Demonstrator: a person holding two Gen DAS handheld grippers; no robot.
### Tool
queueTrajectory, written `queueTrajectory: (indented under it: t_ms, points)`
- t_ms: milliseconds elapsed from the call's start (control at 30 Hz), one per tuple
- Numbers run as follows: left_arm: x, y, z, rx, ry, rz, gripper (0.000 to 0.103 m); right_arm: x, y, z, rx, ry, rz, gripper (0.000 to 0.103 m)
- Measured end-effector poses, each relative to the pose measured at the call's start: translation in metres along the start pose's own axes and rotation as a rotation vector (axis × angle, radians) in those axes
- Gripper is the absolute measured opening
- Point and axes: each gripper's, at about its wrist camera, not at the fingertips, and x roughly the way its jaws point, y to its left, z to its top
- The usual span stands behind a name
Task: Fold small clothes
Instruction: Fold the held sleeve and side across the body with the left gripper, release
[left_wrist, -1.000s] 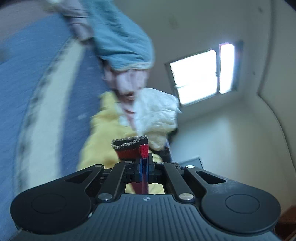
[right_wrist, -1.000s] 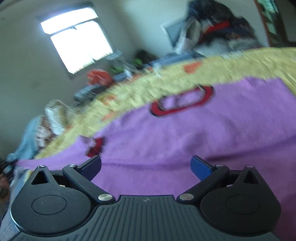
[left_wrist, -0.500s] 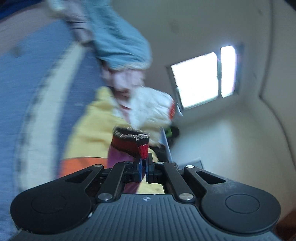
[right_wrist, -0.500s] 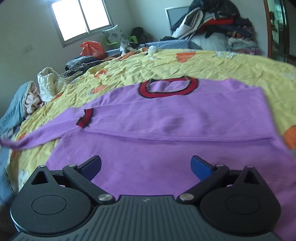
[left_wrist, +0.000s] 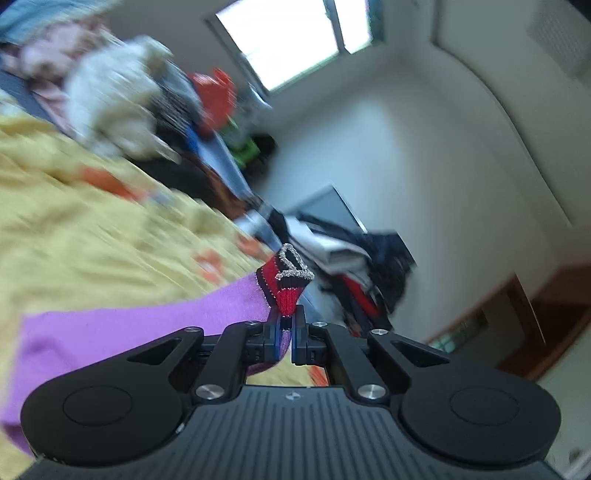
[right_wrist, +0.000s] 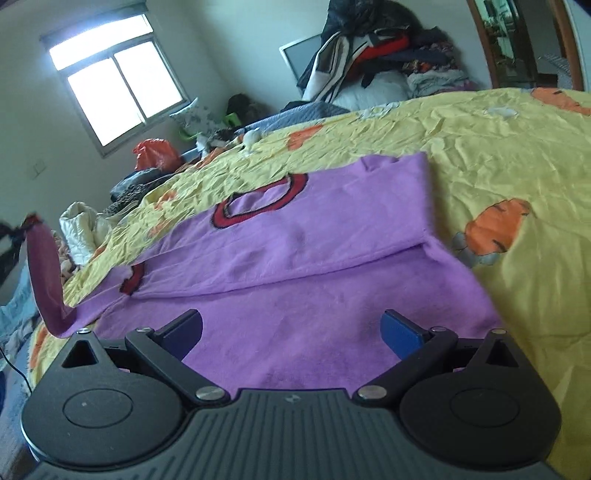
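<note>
A small purple sweater (right_wrist: 332, 266) with a red and black collar (right_wrist: 258, 201) lies flat on the yellow bed sheet (right_wrist: 498, 155). One sleeve is folded across its body. My left gripper (left_wrist: 284, 332) is shut on the red and black cuff (left_wrist: 286, 284) of the other sleeve (left_wrist: 129, 332). That sleeve is lifted in the air at the far left of the right wrist view (right_wrist: 44, 273). My right gripper (right_wrist: 291, 330) is open and empty, low over the sweater's lower part.
A pile of clothes (right_wrist: 376, 74) and a monitor (right_wrist: 299, 61) stand at the far side of the bed. More clothes, a white jacket (right_wrist: 81, 225) and an orange bag (right_wrist: 155, 155) lie at the left under the window.
My left gripper has swung round with the cuff and lifted the sleeve toward the sweater's body. My right gripper has stayed open over the sweater and shifted its view slightly.
</note>
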Motion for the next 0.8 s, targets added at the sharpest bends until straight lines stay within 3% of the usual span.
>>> queueTrajectory:
  t_ms: [167, 467, 800]
  points:
    - [0.049, -0.049, -0.078, 0.099, 0.107, -0.043, 0.003, -0.001, -0.010, 0.000, 0.034, -0.022, -0.030, 0.103]
    - [0.116, -0.072, -0.207, 0.172, 0.290, -0.064, 0.003, -0.008, -0.009, 0.000, -0.030, -0.088, -0.054, 0.103]
    - [0.137, -0.110, -0.263, 0.229, 0.362, -0.117, 0.003, -0.005, -0.018, -0.002, 0.017, -0.086, -0.068, 0.103]
